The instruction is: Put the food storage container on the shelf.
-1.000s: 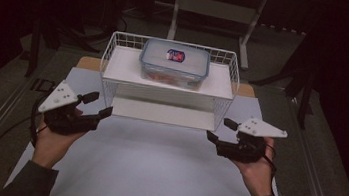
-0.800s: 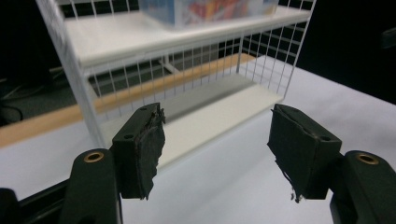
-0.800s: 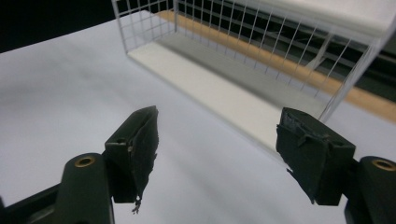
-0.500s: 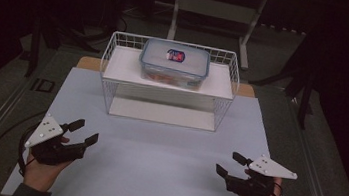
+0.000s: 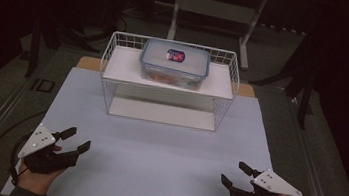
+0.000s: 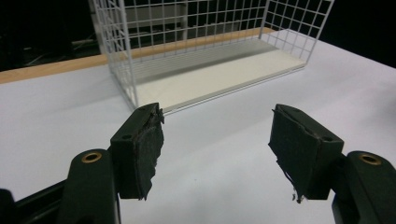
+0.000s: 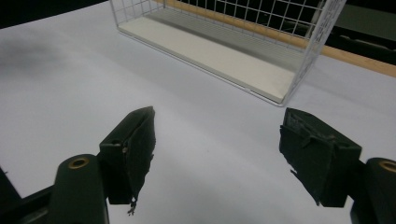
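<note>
So both grippers sit low in the frame right now: the left gripper (image 5: 74, 139) at the lower left and the right gripper (image 5: 237, 175) at the lower right, each with its jaws spread wide and nothing between them. The clear plastic food container with the blue-rimmed lid (image 5: 174, 63) sits up top centre, on the upper shelf of the white wire rack (image 5: 164, 103), well apart from both hands.

If the job is grabbing that container, I'd come in from both short ends at once, jaws kept wide until they're past the rack's raised wire rim (image 5: 108, 49). That rim looks like the main snag risk, so go over it, not through it. Pinch the container on the body under the lid edge rather than on the lid, since snap lids can pop. In the left gripper view the pads (image 6: 147, 149) look ragged, so I'd squeeze firmly and lift level; the white table mat (image 5: 156, 151) has lots of room for setting it down.
</note>
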`<state>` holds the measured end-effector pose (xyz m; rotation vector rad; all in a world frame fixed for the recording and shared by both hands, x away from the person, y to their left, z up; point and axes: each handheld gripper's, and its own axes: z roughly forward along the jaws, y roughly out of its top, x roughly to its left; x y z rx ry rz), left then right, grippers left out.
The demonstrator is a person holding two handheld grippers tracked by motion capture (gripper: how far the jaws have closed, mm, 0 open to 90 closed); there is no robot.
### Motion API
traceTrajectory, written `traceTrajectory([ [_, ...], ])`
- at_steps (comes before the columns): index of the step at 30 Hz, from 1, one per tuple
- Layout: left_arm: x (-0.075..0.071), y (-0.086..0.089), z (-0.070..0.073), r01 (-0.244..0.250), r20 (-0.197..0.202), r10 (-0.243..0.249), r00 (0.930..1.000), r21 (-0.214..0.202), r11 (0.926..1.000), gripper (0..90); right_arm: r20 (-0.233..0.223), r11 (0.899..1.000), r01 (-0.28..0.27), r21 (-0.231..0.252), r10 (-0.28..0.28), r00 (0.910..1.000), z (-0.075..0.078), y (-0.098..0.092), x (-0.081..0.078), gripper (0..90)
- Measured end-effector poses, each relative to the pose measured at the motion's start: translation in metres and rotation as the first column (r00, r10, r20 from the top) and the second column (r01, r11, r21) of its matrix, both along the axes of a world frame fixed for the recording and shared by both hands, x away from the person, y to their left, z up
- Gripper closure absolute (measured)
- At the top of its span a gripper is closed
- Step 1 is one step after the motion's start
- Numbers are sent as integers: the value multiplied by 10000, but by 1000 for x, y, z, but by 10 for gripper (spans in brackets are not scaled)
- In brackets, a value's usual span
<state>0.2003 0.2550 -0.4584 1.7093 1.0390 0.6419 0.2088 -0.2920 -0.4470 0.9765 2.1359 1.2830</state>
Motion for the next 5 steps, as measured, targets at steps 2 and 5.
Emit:
traceTrajectory([
  [2,2,3,-2,-153,-41,153,9999,-36,9999,336,-64,10000,83,-16,-83,9999,-3,-2,2,247],
  [5,5,6,-4,-366,-103,366,9993,14,9993,330,-41,9997,213,-100,-213,9998,-6,-5,5,242],
])
